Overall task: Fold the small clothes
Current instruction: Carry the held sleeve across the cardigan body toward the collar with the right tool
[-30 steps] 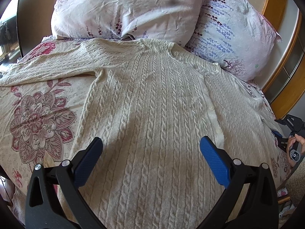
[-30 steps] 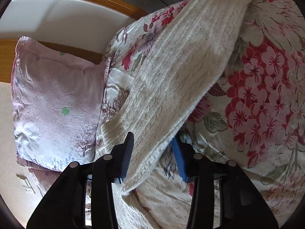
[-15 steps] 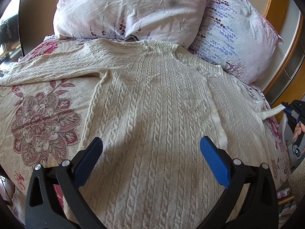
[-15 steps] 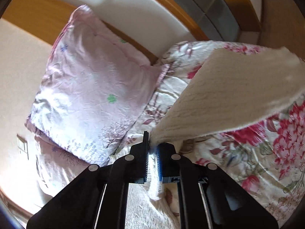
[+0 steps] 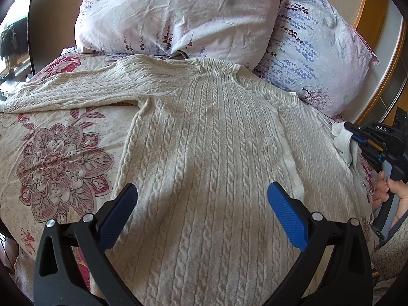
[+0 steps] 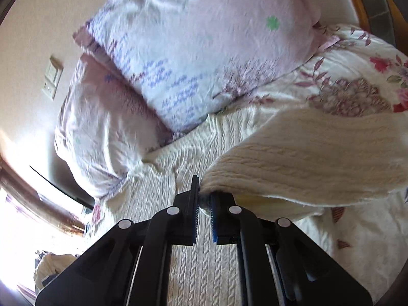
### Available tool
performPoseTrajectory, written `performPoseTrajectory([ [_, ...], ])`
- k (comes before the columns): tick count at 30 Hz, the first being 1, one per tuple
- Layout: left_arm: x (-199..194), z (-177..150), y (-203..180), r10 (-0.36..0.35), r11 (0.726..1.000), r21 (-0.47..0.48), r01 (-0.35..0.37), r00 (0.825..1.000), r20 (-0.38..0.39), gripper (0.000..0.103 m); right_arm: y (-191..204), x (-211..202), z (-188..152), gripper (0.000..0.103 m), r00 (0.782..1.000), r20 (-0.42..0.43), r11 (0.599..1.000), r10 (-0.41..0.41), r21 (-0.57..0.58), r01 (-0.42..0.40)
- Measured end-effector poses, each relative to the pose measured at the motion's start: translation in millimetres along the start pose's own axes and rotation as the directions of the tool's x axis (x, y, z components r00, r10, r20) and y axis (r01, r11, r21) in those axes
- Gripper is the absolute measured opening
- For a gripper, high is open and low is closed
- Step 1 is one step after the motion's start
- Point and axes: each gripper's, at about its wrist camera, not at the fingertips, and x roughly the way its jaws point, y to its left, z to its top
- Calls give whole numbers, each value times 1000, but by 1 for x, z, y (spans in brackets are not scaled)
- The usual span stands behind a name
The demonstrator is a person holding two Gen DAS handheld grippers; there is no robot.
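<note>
A cream cable-knit sweater point(image 5: 211, 158) lies flat along the middle of the bed, its neck toward the headboard edge and touching the pale pink floral pillow point(image 5: 178, 12) there. One sleeve stretches out toward the bed's left edge over the cream quilt with dark red flower print point(image 5: 58, 163). The sweater's hem is cut off behind the left gripper point(image 5: 201, 204), whose blue-padded fingers point(image 5: 285, 214) stand wide apart just above the knit with nothing between them.

The other sleeve is lifted at the bed's right edge: the right gripper point(image 6: 204, 199) has its jaws pinched almost together on the sleeve's cuff point(image 6: 206, 191), and the sleeve point(image 6: 306, 158) arcs away from it above the quilt. In the left wrist view that gripper point(image 5: 357, 135) is half cut off at the frame's edge, with a bare hand point(image 5: 392, 196) partly visible on its handle.

The right wrist view is motion-blurred. A second pillow with lavender print point(image 5: 313, 51) leans beside the first. A wooden headboard rim point(image 5: 367, 12), a beige wall and a wall switch plate point(image 6: 52, 77) are visible behind.
</note>
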Motion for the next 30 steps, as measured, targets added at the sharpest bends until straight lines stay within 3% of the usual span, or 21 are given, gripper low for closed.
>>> performPoseTrajectory([
  [8, -1, 0, 0, -2, 1000, -3, 2, 1000, 4, 101, 6, 46, -43, 11, 976, -207, 998, -61, -37, 54],
  [10, 0, 1, -1, -6, 1000, -4, 6, 1000, 1, 101, 4, 40, -42, 27, 971, -237, 999, -39, -23, 34],
  [12, 2, 2, -3, -14, 1000, -2, 14, 1000, -2, 101, 2, 26, -38, 62, 971, -239, 1000, -5, 6, 7],
  [14, 4, 3, -6, -20, 1000, 4, 20, 1000, -3, 101, -4, -2, -31, 69, 986, -164, 999, 6, 34, -1],
  [17, 7, 4, -8, -27, 1000, 11, 27, 1000, -9, 101, -35, -44, -18, 69, 1000, -25, 986, -2, 165, 6],
  [19, 11, 4, -9, -32, 999, 10, 32, 999, -20, 101, -70, -61, -10, 65, 998, 40, 951, -53, 308, 38],
  [22, 13, 4, -10, -35, 999, 11, 35, 999, -28, 101, -124, -75, -8, 56, 989, 78, 840, -124, 539, 62],
  [25, 13, 4, -10, -33, 999, 12, 33, 999, -25, 101, -154, -76, -12, 51, 984, 92, 754, -151, 654, 54],
  [29, 12, 4, -5, -23, 1000, 0, 23, 999, -24, 101, -160, -70, -4, 45, 975, 110, 759, -192, 647, 77],
  [30, 12, 4, -3, -21, 1000, -5, 21, 999, -24, 101, -160, -69, -1, 38, 973, 113, 760, -202, 644, 83],
])
